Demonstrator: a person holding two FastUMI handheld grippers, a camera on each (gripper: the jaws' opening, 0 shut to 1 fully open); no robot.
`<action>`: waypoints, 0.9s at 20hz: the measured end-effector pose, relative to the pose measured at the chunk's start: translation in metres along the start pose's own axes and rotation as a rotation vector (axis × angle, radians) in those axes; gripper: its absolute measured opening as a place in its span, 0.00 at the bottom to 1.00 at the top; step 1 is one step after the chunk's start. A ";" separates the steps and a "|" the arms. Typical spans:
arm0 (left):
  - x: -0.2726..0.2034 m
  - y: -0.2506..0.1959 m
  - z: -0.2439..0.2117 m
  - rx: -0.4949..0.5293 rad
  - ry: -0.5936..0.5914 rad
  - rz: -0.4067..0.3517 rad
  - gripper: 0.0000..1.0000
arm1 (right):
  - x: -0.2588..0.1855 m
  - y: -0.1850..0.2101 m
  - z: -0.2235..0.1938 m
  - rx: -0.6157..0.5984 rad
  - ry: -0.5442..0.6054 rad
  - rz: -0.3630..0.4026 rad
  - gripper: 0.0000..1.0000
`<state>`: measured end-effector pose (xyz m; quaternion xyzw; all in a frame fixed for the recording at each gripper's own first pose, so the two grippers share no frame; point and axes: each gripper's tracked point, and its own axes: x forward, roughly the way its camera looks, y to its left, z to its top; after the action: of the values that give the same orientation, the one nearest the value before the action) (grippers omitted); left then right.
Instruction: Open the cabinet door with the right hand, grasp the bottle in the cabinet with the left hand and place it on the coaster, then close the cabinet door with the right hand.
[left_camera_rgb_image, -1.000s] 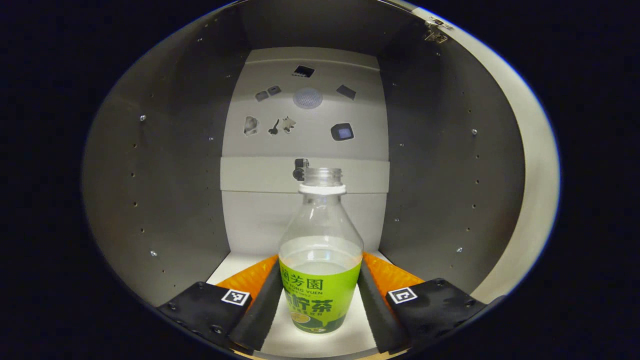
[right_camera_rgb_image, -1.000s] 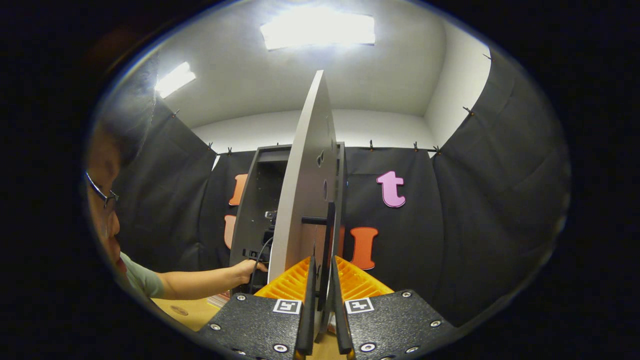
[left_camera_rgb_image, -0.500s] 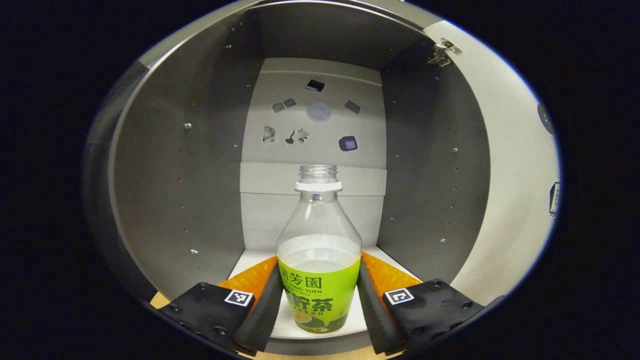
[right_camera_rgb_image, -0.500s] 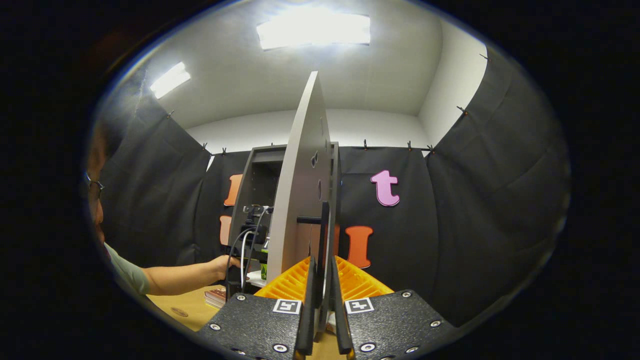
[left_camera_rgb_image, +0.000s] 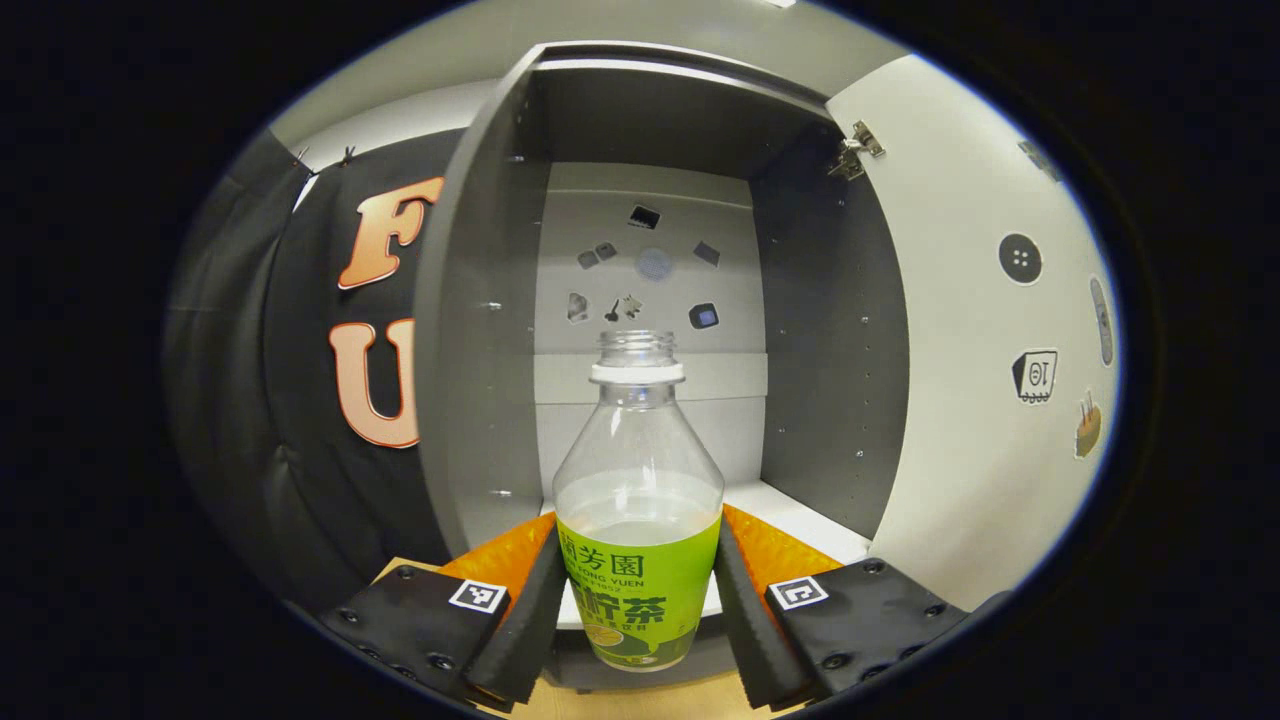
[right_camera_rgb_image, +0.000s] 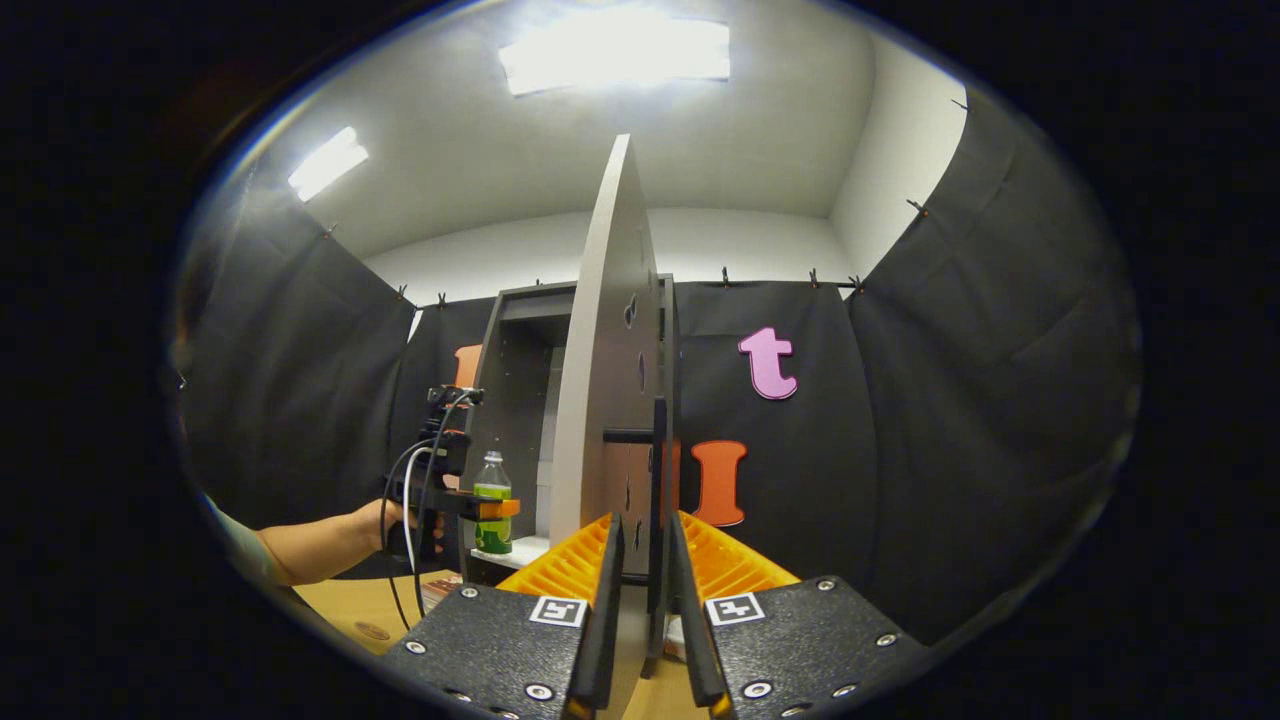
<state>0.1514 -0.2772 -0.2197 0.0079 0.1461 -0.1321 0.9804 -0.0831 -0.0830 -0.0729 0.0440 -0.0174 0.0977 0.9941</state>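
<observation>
A clear bottle (left_camera_rgb_image: 640, 520) with a green label and no cap stands upright between my left gripper's (left_camera_rgb_image: 640, 615) fingers, which press on its label from both sides. It hangs just in front of the open grey cabinet (left_camera_rgb_image: 480, 330), outside the shelf edge. In the right gripper view the same bottle (right_camera_rgb_image: 491, 505) shows beside the cabinet opening, carried by a hand (right_camera_rgb_image: 375, 520). My right gripper (right_camera_rgb_image: 643, 620) is shut on the black vertical handle (right_camera_rgb_image: 657, 470) of the door (right_camera_rgb_image: 605, 330), seen edge-on. A small round brown coaster (right_camera_rgb_image: 372, 631) lies on the wooden table.
The open door's white inner face (left_camera_rgb_image: 980, 350) with stickers stands to the right of the left gripper. The cabinet's white shelf (left_camera_rgb_image: 790, 510) is bare. A flat stack (right_camera_rgb_image: 440, 590) lies on the wooden table (right_camera_rgb_image: 350, 605) near the cabinet's foot.
My left gripper has drawn back out of the cabinet with the bottle in it. The right gripper has stayed on the door handle, holding the door open.
</observation>
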 end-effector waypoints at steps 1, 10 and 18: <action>-0.011 0.006 0.002 0.002 -0.010 0.003 0.82 | -0.001 -0.001 0.001 -0.002 -0.004 -0.008 0.34; -0.096 0.068 -0.009 0.021 -0.054 0.080 0.81 | -0.002 -0.008 -0.002 0.065 -0.019 -0.036 0.49; -0.161 0.117 -0.035 0.014 -0.070 0.141 0.80 | -0.001 -0.008 -0.001 0.041 -0.023 -0.056 0.49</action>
<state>0.0236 -0.1212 -0.2091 0.0204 0.1099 -0.0639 0.9917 -0.0821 -0.0903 -0.0747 0.0660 -0.0254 0.0694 0.9951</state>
